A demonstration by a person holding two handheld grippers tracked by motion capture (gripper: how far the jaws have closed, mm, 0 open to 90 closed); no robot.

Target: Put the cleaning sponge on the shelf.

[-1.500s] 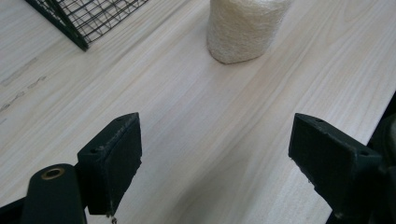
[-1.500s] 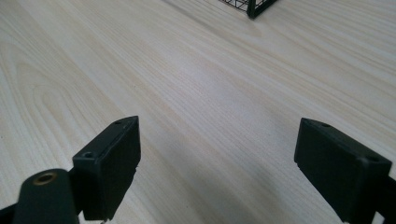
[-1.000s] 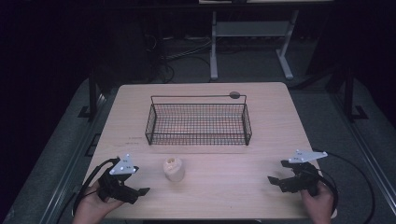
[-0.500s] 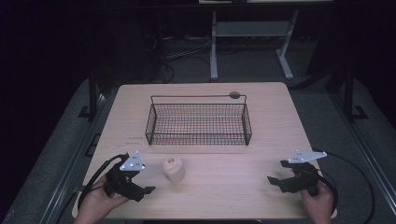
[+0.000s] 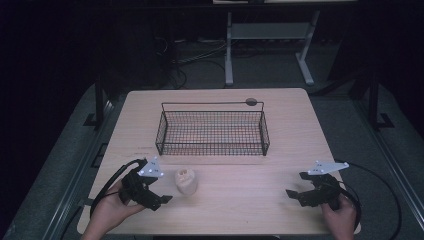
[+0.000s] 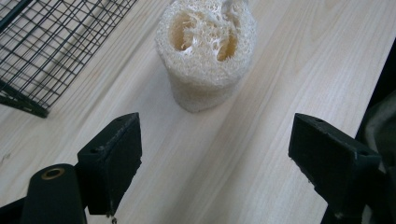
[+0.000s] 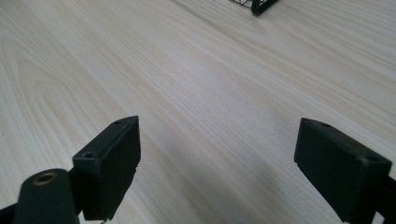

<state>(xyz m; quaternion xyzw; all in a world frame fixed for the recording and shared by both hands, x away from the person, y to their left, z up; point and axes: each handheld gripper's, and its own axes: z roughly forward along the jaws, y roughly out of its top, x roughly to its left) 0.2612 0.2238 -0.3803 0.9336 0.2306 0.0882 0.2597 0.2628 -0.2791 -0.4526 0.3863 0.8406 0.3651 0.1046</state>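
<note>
A pale cream loofah piece (image 5: 185, 180) stands on end on the wooden table (image 5: 240, 205), front left. My left gripper (image 5: 161, 192) lies just left of it, pointing at it, open and apart from it. In the left gripper view the loofah (image 6: 205, 51) sits ahead of the wide-spread jaws of the left gripper (image 6: 219, 154), with bare wood between them. My right gripper (image 5: 296, 185) rests open at the front right, far from the loofah. In the right gripper view, nothing but table lies between the jaws of the right gripper (image 7: 219, 158).
A black wire basket (image 5: 212, 145) stands across the middle of the table, with nothing in it; its mesh (image 6: 46, 42) shows at upper left of the left gripper view, a corner (image 7: 254, 4) in the right gripper view. A small dark round disc (image 5: 251, 102) sits behind the basket.
My left gripper has slid right and slightly forward, closing in on the loofah. The right gripper and the loofah have stayed where they were.
</note>
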